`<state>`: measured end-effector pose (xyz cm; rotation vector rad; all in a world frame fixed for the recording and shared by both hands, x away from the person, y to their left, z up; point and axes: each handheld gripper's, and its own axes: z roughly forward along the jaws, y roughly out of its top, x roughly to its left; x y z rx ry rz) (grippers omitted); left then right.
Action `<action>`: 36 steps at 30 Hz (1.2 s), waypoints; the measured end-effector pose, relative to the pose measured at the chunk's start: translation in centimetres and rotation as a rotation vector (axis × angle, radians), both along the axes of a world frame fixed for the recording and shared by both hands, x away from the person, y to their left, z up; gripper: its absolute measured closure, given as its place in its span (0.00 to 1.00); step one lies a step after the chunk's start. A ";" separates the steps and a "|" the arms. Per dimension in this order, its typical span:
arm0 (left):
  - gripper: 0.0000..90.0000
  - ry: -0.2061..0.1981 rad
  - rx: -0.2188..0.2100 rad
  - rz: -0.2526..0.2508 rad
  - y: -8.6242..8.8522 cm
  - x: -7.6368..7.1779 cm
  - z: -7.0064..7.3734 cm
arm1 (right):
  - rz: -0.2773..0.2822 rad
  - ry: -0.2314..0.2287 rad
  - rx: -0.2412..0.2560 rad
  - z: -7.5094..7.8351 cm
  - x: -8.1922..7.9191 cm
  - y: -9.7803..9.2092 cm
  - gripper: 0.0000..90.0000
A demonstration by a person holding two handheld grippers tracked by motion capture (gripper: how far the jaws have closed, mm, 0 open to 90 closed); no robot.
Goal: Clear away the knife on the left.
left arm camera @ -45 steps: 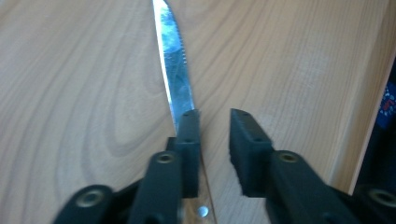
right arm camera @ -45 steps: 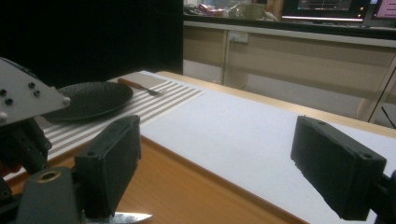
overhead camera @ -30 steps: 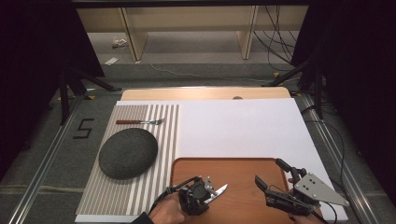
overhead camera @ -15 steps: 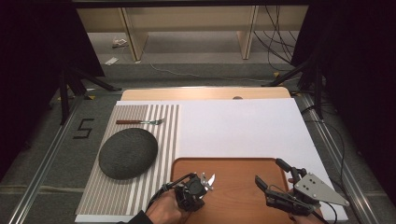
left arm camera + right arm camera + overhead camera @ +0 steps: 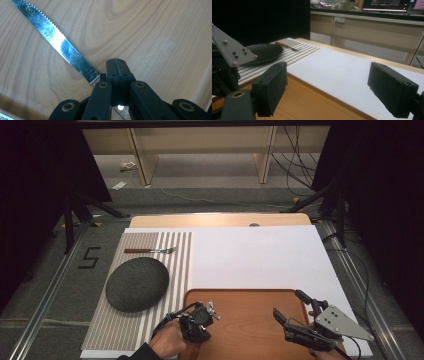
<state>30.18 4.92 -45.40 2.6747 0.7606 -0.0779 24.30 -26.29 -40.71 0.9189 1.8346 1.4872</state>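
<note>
1. The tray [image 5: 260, 307] is sitting at the table's near edge, with the plate [image 5: 137, 283] and fork [image 5: 150, 250] on the striped mat [image 5: 175, 265] to its left.
2. The left gripper [image 5: 202, 317] is tilting the knife [image 5: 212, 309] steeper than a second ago, blade swinging up off the tray's left end, suggesting a lift toward the mat.
3. Its jaws are clamping the knife [image 5: 57, 41] near the handle, the blade running out ahead.
4. The right gripper [image 5: 291, 312] is waiting wide over the tray's near right corner.

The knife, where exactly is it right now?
In the high view, the knife is held in the left gripper over the near-left part of the wooden tray, just right of the dark plate; the left gripper view shows its serrated blade above the wood.
</note>
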 end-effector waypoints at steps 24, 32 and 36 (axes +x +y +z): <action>0.99 0.026 0.004 0.060 2.0 1.2 -0.1 | 0.000 -0.003 -0.002 0.0 0.0 0.0 0.19; 0.99 0.035 0.013 0.069 2.6 1.4 -0.1 | -0.001 -0.003 0.000 0.0 0.0 0.0 0.19; 0.99 0.043 0.016 0.077 2.9 1.5 -0.2 | -0.001 -0.003 0.000 0.0 0.0 -0.1 0.19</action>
